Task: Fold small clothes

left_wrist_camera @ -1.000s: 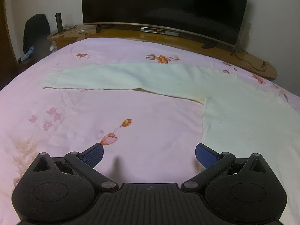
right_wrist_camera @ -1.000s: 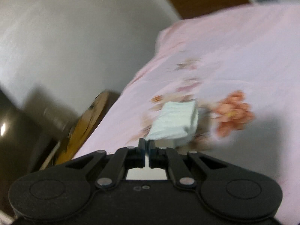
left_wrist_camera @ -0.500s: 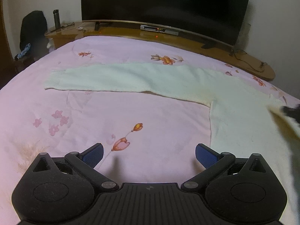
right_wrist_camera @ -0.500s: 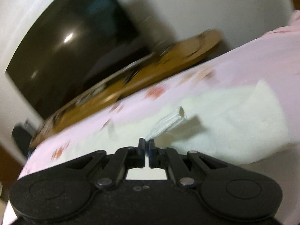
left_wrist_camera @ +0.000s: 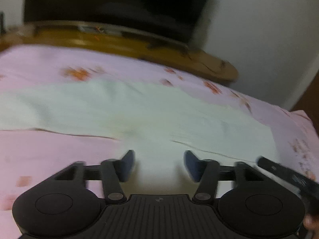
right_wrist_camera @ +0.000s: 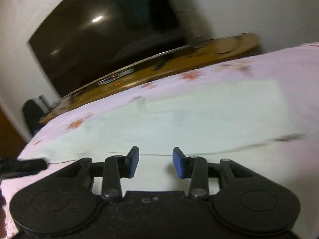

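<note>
The garment [left_wrist_camera: 151, 109] is a very pale, almost white mint green with no print on it. Under it, the bedsheet [left_wrist_camera: 49, 159] is soft pink, scattered with small orange-red flowers (blurred to smudges here). Both grippers are matte black; the left gripper [left_wrist_camera: 159, 165] and the right gripper [right_wrist_camera: 155, 162] each carry dark blue pads [right_wrist_camera: 178, 165]. Beyond the bed, the wooden shelf [right_wrist_camera: 179, 63] is honey brown, the television [right_wrist_camera: 103, 29] glossy black and the wall [left_wrist_camera: 259, 29] off-white.

Black claw [right_wrist_camera: 155, 159], seemingly blue pads [right_wrist_camera: 178, 165]
</note>
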Demonstrator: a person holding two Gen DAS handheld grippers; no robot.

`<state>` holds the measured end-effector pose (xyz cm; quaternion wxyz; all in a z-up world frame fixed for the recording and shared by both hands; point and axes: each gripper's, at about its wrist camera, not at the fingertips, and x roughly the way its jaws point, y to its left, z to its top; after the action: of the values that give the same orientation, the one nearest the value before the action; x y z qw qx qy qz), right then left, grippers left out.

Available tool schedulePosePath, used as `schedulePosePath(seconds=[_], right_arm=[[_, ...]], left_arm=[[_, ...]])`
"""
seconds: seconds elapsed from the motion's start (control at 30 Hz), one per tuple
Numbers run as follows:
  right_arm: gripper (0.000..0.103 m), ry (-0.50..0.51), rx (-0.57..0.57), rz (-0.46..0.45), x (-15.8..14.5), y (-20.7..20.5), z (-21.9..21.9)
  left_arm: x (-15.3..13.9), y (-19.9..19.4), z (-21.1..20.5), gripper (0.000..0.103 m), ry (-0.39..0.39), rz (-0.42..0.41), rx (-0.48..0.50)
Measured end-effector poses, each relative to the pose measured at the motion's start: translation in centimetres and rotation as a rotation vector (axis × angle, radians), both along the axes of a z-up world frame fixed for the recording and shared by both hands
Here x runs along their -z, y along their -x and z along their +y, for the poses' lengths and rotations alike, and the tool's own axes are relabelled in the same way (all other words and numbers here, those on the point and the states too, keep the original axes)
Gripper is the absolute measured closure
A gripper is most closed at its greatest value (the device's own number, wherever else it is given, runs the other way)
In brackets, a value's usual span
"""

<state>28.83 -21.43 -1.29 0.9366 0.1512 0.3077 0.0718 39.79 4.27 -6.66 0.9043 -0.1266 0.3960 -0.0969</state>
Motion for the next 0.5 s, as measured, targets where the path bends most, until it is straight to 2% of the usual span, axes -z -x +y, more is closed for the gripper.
schedulePosePath(seconds=[0.1, 0.2, 0.27, 0.33, 0.37, 0.43, 0.5], right_arm=[[0.065, -0.014, 0.088, -0.001, -0.5, 1.9, -3.8], [0.065, -0.024, 0.146, 0.002, -0.6, 3.3, -6.9], [0.065, -0.03, 0.167, 0.003, -0.5, 4.0, -8.5], [0.065, -0.037, 0.182, 0.007, -0.4, 4.6, -9.7], [0.065, -0.038, 0.187, 0.008, -0.2, 4.7, -10.1], [0.065, -0.043, 0.196, 0.014, 0.0, 5.0, -10.9], [0.065, -0.059, 0.207, 0.018, 0.7, 4.7, -12.0]], left_arm=[[2.5, -3.3, -2.2, 0.049, 0.164, 0.094, 0.013], [4.3, -5.2, -4.0, 0.051, 0.209, 0.138, -0.021], [4.8, -6.0, -4.6, 0.063, 0.225, 0.123, -0.051], [5.1, -6.9, -4.9, 0.081, 0.242, 0.129, -0.078], [5.4, -7.4, -4.9, 0.094, 0.246, 0.139, -0.091], [5.9, -7.9, -5.1, 0.099, 0.249, 0.137, -0.102], [5.2, -7.9, -5.1, 0.1, 0.224, 0.098, -0.094]])
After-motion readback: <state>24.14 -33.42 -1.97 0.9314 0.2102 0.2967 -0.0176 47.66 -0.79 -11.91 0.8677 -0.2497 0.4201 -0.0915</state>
